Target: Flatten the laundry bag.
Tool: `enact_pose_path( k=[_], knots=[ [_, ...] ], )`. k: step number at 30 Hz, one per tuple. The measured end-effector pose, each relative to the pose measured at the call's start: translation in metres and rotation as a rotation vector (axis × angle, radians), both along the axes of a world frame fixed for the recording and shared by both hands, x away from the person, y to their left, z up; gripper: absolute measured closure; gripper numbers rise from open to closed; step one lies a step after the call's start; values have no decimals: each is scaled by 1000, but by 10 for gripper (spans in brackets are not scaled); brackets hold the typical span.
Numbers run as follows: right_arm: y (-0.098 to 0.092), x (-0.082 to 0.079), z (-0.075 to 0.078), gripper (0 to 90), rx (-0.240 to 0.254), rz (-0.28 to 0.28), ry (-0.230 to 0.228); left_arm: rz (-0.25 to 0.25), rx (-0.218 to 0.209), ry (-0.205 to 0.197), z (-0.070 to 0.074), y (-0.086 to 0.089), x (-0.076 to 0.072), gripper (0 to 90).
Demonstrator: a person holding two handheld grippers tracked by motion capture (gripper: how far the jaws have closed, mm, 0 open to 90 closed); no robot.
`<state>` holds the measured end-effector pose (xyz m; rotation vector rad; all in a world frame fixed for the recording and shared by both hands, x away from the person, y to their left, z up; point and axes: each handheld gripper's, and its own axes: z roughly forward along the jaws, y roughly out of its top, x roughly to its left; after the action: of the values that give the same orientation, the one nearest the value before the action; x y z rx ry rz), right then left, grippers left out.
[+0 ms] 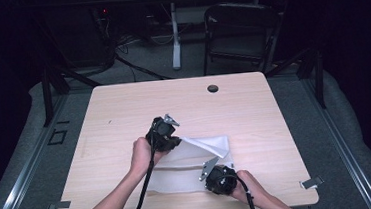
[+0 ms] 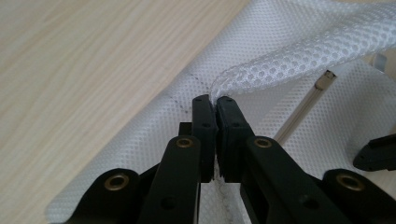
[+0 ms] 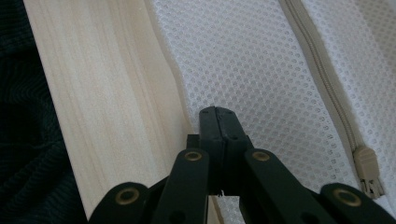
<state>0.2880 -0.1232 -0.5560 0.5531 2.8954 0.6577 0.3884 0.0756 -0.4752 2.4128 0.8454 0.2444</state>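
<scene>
A white mesh bag (image 1: pixel 191 169) lies flat on the wooden table (image 1: pixel 124 114) near its front edge. My left gripper (image 1: pixel 176 139) is shut on a fold of the bag (image 2: pixel 280 56) at its far left corner and holds that corner raised and turned over. In the left gripper view the closed jaws (image 2: pixel 215 100) pinch the mesh. My right gripper (image 1: pixel 207 182) sits at the bag's near right part, shut, its tips (image 3: pixel 217 111) against the mesh (image 3: pixel 261 56) close to the bag's edge. The zipper (image 3: pixel 322 79) runs alongside, with its slider (image 3: pixel 366 170) at the right.
A thin clear rod (image 2: pixel 308 102) lies on the mesh. The table has a cable hole (image 1: pixel 213 88) at the back and metal clips (image 1: pixel 311 182) at its front corners. A folding chair (image 1: pixel 240 30) stands behind. The table's front edge (image 3: pixel 51 116) runs just beside the right gripper.
</scene>
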Motion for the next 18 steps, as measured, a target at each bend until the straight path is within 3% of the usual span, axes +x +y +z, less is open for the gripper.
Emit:
enact_pose_path(
  k=[7,18],
  knots=[
    [-1,1,-1,900,22,-6,17,22,37,-64,19,0,8,876],
    [-2,2,1,900,4,6,23,64,60,-117,37,1,22,876]
  ],
)
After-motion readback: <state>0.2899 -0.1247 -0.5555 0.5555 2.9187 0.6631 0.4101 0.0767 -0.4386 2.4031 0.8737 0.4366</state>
